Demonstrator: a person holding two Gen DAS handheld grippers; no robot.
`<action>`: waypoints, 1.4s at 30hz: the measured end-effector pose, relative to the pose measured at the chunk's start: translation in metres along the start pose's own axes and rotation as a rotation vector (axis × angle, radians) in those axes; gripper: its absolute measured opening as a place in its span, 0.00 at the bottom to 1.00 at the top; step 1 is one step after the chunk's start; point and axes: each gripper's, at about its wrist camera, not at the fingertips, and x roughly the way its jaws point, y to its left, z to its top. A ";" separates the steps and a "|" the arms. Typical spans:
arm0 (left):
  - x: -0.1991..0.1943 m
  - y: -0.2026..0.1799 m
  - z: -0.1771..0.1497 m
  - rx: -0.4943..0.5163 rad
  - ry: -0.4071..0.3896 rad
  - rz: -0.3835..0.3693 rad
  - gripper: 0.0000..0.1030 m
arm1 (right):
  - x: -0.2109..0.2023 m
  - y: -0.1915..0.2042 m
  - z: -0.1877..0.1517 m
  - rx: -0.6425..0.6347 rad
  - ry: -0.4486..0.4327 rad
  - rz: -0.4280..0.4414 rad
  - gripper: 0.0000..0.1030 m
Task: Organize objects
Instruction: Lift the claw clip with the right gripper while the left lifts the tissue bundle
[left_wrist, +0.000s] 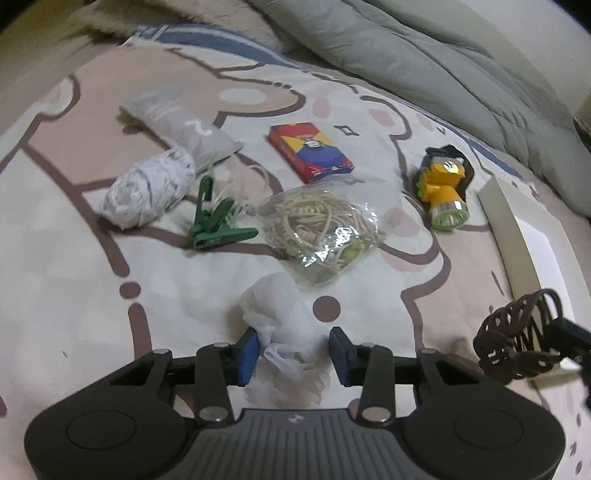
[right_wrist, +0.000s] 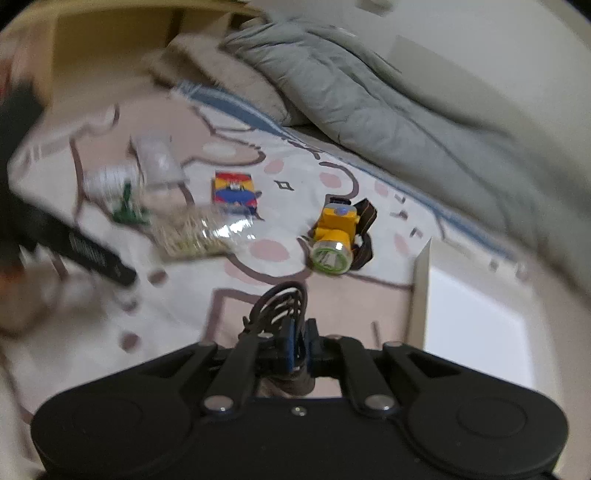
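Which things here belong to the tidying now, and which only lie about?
In hand now:
- white crumpled plastic bag, between the left gripper pads
- dark brown openwork hair clip, in the right gripper
- white open box

Lying about:
- yellow headlamp
- red card box
- green plastic clothes pegs
- grey quilt

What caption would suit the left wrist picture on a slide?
Left jaws around a white cloth on a bedsheet strewn with pegs, a card box and a yellow headlamp.

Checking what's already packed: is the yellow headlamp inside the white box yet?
No, the yellow headlamp lies on the bedsheet, beside the white box, not inside it.
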 end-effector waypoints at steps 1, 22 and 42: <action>-0.002 0.000 0.001 0.018 0.004 0.003 0.40 | -0.005 -0.004 0.001 0.039 0.002 0.025 0.05; -0.001 -0.063 -0.021 0.543 0.086 0.076 0.39 | 0.017 -0.047 -0.040 0.446 0.257 0.339 0.09; 0.021 -0.050 -0.014 0.354 0.106 0.092 0.41 | 0.009 -0.034 -0.032 0.431 0.270 0.284 0.72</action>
